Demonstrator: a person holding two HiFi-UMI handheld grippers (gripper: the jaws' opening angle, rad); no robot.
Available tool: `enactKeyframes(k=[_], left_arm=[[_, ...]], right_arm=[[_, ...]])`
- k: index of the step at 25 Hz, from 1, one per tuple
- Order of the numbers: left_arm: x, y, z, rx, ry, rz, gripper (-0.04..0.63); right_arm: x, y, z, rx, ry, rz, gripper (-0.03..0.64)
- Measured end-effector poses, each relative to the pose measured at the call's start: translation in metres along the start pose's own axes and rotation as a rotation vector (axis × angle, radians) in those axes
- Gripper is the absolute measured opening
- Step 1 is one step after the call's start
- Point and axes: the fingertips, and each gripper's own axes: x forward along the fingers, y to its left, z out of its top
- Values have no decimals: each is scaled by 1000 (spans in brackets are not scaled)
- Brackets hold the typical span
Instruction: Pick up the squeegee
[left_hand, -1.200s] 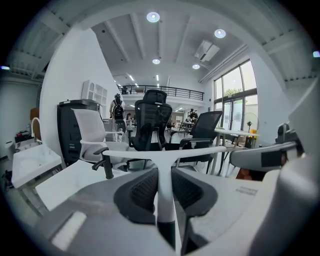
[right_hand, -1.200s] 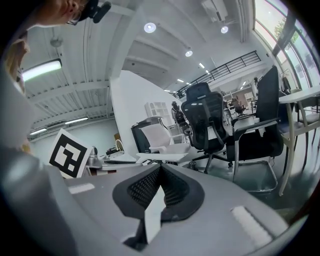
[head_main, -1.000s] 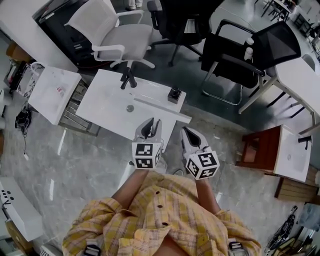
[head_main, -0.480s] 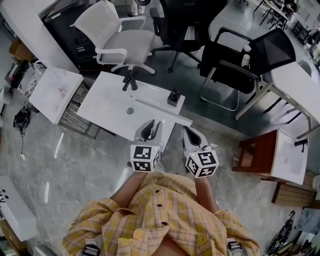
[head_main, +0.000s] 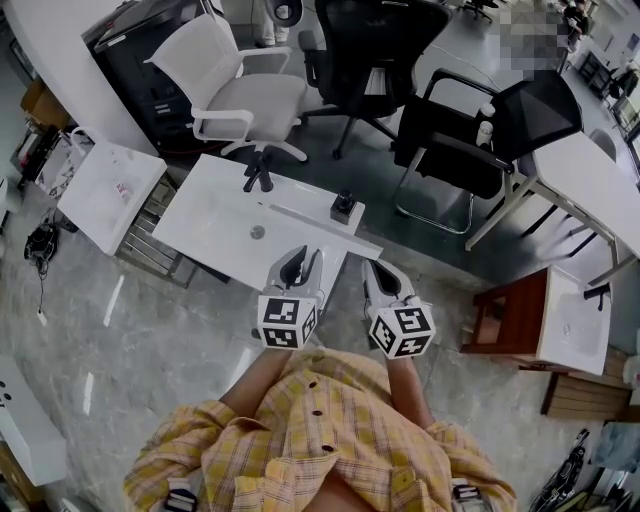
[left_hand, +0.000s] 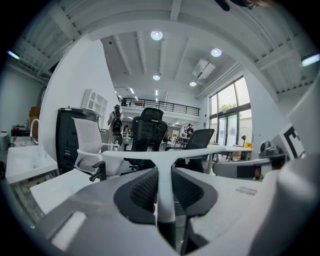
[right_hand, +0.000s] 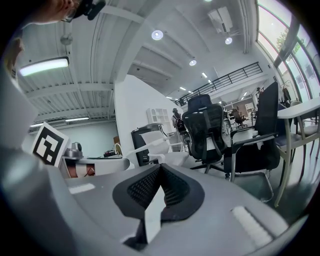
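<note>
**Counts, left to right.**
- Three white slabs:
  - one at far left;
  - one in the centre;
  - one at far right, set on a brown wooden stand.
- Three chairs: a white office chair, a black office chair and a black mesh-backed chair.
- Two grippers and one squeegee.

**Grippers.**
- Your left gripper is clamped on the squeegee. The white handle runs between its dark pads, and both pads press on it.
- The long white blade lies crosswise just beyond the fingertips, over the near edge of the centre slab. Whether it touches the slab cannot be told.
- Your right gripper is just beside the left. Its pads meet at the tips with nothing between them.

**Surface.** The centre slab carries three things, all well apart from the blade:
- one black fitting at its far edge;
- one round drain;
- one small black object near its right corner.

**Room.**
- The floor near you is glossy grey tile, and it is darker under the chairs.
- A black cabinet stands behind the white chair.
- A white desk stands at right.
</note>
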Motion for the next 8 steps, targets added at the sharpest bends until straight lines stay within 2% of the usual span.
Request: enactKeyframes(k=[8], left_arm=[[2,0,2,1,-2,2,87]], right_arm=[[1,-5,4,-2,-10,-12,-2]])
